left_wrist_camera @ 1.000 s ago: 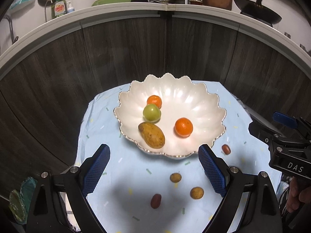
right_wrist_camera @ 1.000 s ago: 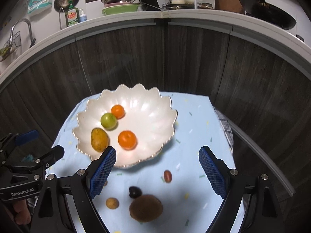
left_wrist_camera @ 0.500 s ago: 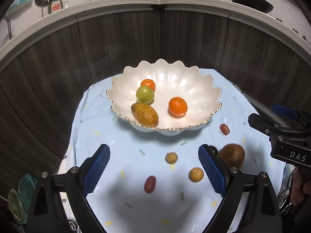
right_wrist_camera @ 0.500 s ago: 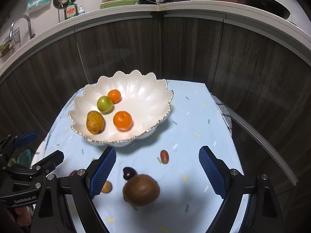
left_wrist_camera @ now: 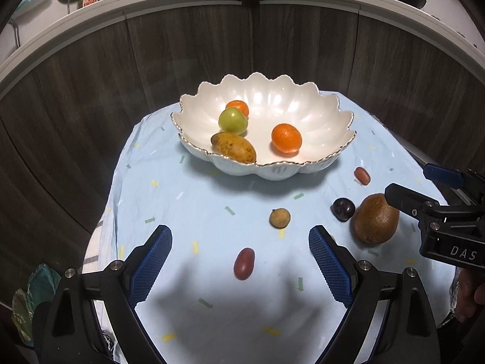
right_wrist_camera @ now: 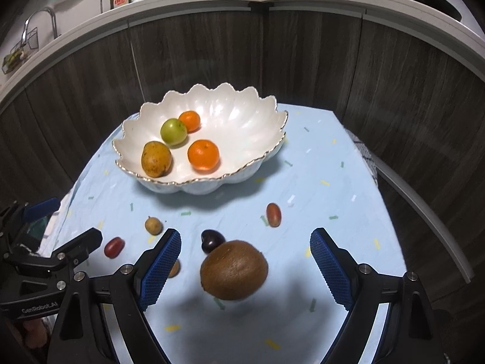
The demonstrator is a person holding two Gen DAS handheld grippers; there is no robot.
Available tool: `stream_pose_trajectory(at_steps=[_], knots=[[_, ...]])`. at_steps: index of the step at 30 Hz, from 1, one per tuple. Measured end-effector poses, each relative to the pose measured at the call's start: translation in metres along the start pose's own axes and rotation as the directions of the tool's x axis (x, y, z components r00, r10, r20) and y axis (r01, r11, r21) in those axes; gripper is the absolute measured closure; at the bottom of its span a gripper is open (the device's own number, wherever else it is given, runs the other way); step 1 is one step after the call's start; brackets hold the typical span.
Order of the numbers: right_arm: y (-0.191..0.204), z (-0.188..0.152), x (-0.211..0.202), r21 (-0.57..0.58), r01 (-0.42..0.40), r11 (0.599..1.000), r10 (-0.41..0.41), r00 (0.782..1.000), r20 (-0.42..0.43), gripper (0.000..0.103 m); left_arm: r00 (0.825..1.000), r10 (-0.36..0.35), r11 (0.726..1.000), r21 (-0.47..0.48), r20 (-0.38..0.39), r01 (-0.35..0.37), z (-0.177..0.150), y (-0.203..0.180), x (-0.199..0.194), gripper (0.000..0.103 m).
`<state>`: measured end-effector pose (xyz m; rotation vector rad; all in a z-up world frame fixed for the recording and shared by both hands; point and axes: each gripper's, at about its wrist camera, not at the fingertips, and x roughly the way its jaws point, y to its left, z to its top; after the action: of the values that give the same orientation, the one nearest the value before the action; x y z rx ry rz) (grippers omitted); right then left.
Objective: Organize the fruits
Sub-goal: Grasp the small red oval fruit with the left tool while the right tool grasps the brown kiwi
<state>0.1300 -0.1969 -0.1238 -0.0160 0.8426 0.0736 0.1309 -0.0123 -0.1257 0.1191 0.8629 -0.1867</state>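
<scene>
A scalloped white bowl (right_wrist_camera: 209, 139), holding four fruits, was seen beyond both tongs. A kiwi (right_wrist_camera: 234, 269) lay between the spread fingers of the right gripper (right_wrist_camera: 245, 268), ungripped. A red grape (left_wrist_camera: 244, 263) rested within the wide-open left gripper (left_wrist_camera: 240, 264).

Glossy pearly ceramic bowl (left_wrist_camera: 315, 121) with gilt rim; matt, creased cloth (left_wrist_camera: 188, 212) over the worktop; fuzzy brown kiwi (right_wrist_camera: 234, 269); claw pads (right_wrist_camera: 160, 268) of knurled blue rubber.
</scene>
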Motion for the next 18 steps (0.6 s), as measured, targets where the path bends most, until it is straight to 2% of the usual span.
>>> stream_pose_trajectory(at_steps=[5, 9, 18], knots=[[0.0, -0.009, 0.008, 0.004, 0.001, 1.0, -0.001, 1.0, -0.007, 0.015, 1.0, 0.008, 1.0, 0.007, 0.002, -0.008, -0.008, 0.0, 0.006, 0.011], [0.004, -0.015, 0.013, -0.011, 0.014, 1.0, -0.014, 1.0, 0.009, 0.015, 1.0, 0.026, 1.0, 0.013, 0.007, -0.026, -0.015, 0.002, 0.013, 0.018], [0.012, -0.025, 0.017, -0.043, 0.015, 0.999, -0.012, 0.998, 0.058, 0.015, 0.999, 0.017, 1.0, 0.013, -0.027, -0.016, -0.027, 0.005, 0.027, 0.03]])
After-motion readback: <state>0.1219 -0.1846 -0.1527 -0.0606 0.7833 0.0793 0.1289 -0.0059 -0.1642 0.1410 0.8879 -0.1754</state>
